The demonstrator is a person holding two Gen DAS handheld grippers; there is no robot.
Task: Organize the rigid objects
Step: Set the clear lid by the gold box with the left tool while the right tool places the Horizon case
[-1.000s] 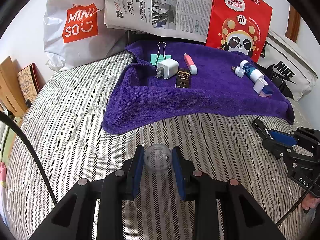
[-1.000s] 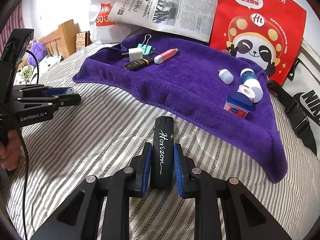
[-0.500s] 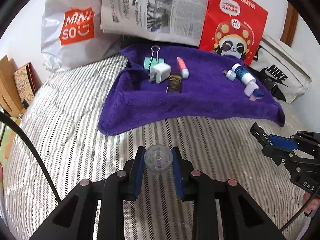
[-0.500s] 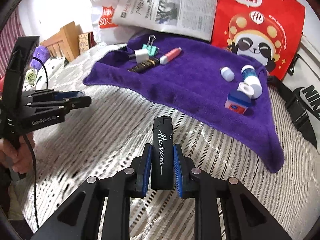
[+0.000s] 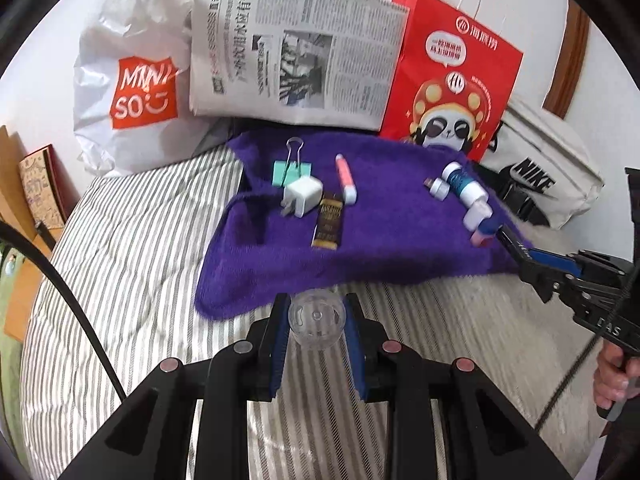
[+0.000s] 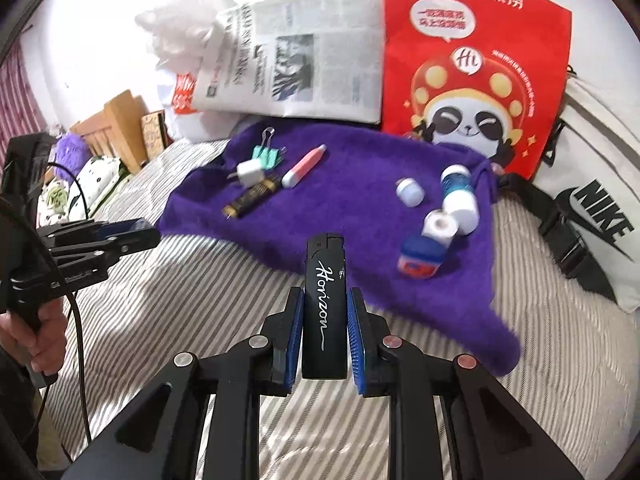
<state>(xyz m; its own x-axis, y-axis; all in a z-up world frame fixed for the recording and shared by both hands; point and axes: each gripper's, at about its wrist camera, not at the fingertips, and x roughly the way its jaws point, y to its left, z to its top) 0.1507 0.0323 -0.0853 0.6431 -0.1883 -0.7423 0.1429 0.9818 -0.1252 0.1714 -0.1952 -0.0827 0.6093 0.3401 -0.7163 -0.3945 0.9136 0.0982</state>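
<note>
With both grippers already loaded, the thing that mattered was how each item sat against the purple towel (image 6: 352, 200) just ahead. Nearest in the right wrist view, the right gripper (image 6: 323, 334) had its jaws clamped on the black lighter (image 6: 325, 304), long axis running straight out along the fingers, its far end poking over the towel's near edge. In the left wrist view, the left gripper (image 5: 317, 342) had its jaws closed around a clear round container (image 5: 317, 320), hovering above the striped bed (image 5: 132, 264) just short of the towel's near edge.

Further out, the towel had two loose groups. Left: a white charger plug (image 5: 302, 196), a dark bar-shaped packet (image 5: 329, 224), a pink tube (image 5: 346, 178) and a teal binder clip (image 5: 290, 168). Right: a small blue-lidded tub (image 6: 420, 258), a white roll (image 6: 440, 226), a white cap (image 6: 410, 191) and a blue bottle (image 6: 460, 194).

I'd guess the lighter goes straight forward, since the right gripper looked nearer the towel. Behind it all leaned a newspaper (image 5: 296, 56) and a red panda bag (image 5: 452, 76).
</note>
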